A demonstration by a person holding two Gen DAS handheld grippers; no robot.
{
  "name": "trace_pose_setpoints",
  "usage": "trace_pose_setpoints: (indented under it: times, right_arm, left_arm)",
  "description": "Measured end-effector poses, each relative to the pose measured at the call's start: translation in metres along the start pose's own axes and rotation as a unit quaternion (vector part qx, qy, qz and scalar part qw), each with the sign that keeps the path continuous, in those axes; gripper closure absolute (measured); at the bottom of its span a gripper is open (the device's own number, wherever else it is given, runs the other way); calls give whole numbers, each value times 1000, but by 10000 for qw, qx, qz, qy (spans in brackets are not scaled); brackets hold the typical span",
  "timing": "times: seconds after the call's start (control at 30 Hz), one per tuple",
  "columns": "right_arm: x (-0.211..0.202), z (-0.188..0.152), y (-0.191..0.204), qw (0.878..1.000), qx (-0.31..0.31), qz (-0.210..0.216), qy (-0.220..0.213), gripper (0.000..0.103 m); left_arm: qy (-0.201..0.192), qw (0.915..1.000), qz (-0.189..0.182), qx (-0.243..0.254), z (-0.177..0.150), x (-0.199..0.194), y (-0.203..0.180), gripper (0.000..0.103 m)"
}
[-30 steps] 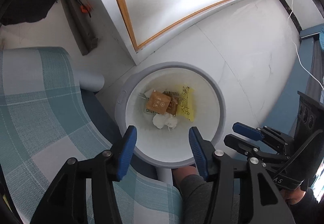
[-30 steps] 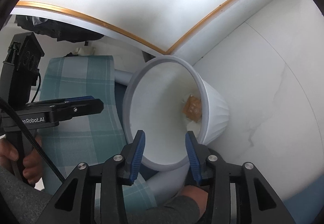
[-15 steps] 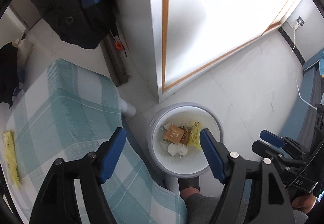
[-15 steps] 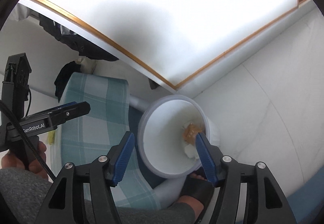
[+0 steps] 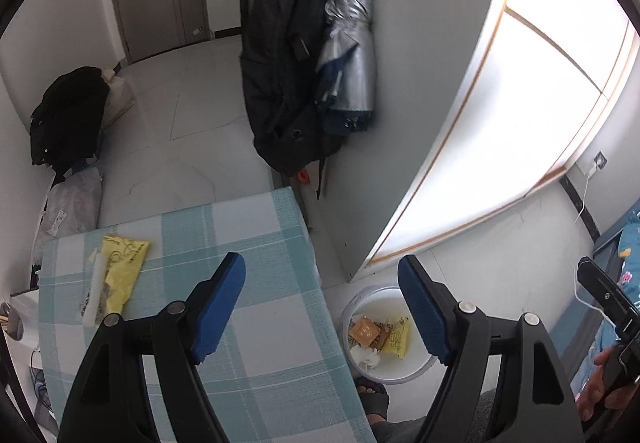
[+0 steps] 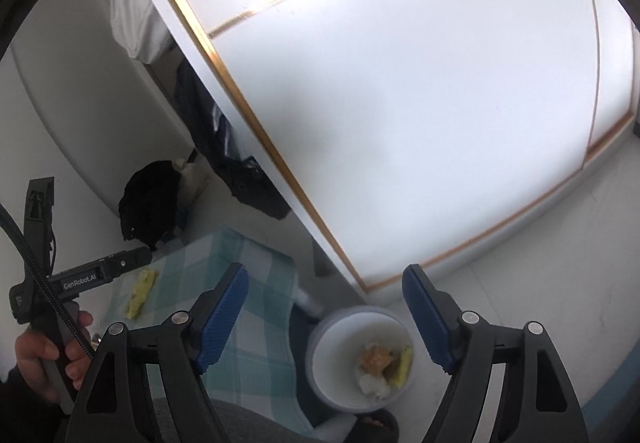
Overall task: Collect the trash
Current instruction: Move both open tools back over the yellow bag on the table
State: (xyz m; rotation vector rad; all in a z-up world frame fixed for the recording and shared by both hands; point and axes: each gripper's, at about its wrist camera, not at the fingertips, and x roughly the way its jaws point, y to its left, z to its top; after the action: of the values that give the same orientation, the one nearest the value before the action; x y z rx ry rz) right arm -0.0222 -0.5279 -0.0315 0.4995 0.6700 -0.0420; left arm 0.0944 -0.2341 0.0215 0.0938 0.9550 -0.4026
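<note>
Where any writing can be read, it is "GenRobot.AI" in white on the black body of the left gripper (image 6: 100, 275), seen from the right wrist camera; the print on the wrappers is too small to read. In its own view the left gripper (image 5: 322, 307) has its blue-padded jaws spread wide with nothing between them, and it hangs over the checked table (image 5: 256, 323) and the white bin (image 5: 416, 371) on the floor just beside it. The right gripper (image 6: 324, 319) is equally wide apart, empty, and touches nothing. Inside the bin lie an orange wrapper (image 5: 364, 331), a yellow packet (image 5: 398, 337) and a white tissue (image 5: 366, 357). A second yellow wrapper (image 5: 122, 271) lies on the table's far left corner, with a white strip (image 5: 94, 293) beside it.
</note>
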Motion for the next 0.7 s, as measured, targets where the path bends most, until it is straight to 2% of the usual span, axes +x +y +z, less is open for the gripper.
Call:
trace_pose_setpoints:
  times: [0.17, 0.3, 0.47, 0.57, 0.7]
  right_arm:
    - [-17, 15, 56, 9982, -395, 4, -451, 18]
    - [-22, 24, 98, 9943, -792, 186, -690, 14]
    - [-12, 26, 160, 9895, -1139, 527, -722, 11]
    - [-2, 22, 195, 9853, -1420, 587, -750, 5]
    - [24, 13, 240, 9801, -1734, 700, -661, 3]
  left_arm:
    - [-396, 9984, 183, -347, 6, -31, 47, 23]
    - [-599, 9959, 394, -558, 1, -50, 84, 22]
    - [-686, 9926, 524, -851, -9, -66, 130, 19]
    - [-875, 9888, 749, -953, -14, -74, 156, 17]
    - [-981, 9840, 834, -1234, -21, -74, 197, 11]
